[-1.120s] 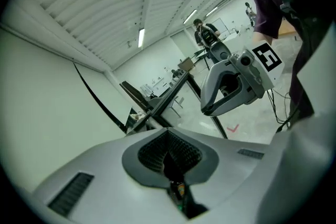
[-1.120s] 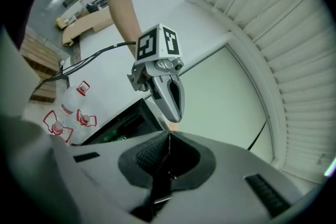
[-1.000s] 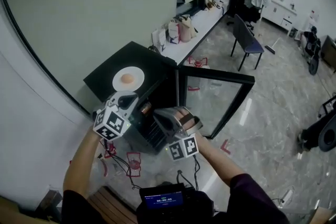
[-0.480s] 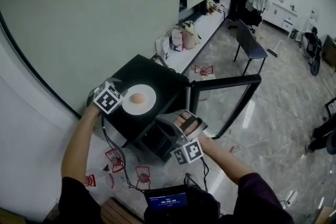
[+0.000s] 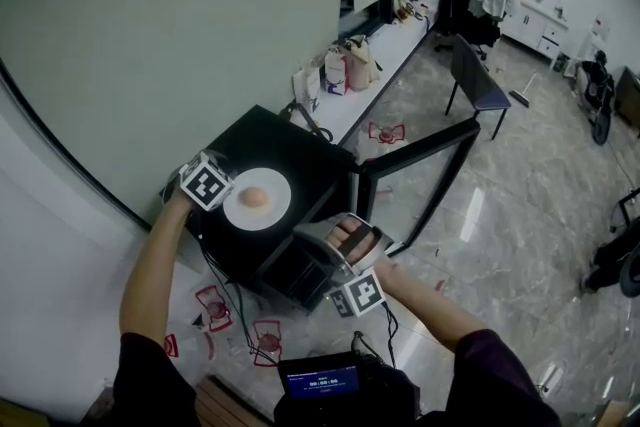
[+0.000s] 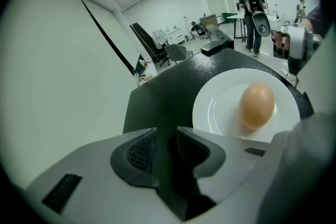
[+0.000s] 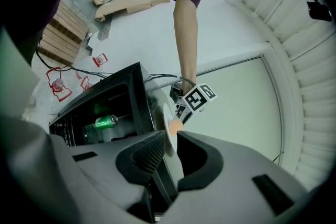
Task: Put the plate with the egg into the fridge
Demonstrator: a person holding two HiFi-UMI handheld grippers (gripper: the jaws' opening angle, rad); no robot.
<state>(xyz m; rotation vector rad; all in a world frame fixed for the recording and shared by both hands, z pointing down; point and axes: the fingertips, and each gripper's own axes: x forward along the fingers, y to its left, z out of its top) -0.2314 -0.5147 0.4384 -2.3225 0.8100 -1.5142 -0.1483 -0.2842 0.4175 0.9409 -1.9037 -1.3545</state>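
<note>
A white plate [image 5: 272,213] carrying a brown egg [image 5: 254,198] sits on top of the black mini fridge [image 5: 300,147]. My left gripper [image 5: 216,188] rests at the plate's left edge. In the left gripper view its jaws [image 6: 167,131] stand slightly apart over the fridge top with nothing between them. There the plate [image 6: 220,107] and egg [image 6: 256,105] lie just to their right. My right gripper [image 5: 304,233] is at the plate's near right edge. In the right gripper view the plate's rim [image 7: 169,112] runs edge-on between the narrow jaws [image 7: 171,139], which are shut on it.
The fridge's glass door [image 5: 420,177] stands open to the right. A green can [image 7: 106,122] lies inside the fridge. Behind are a white counter with bags [image 5: 345,57] and a chair [image 5: 470,75]. Cables and red markers [image 5: 215,305] lie on the floor at left. A person [image 6: 252,0] stands far off.
My left gripper rose from in front of the fridge to its top and now sits beside the plate's left edge. The right gripper stayed near the fridge's front top edge.
</note>
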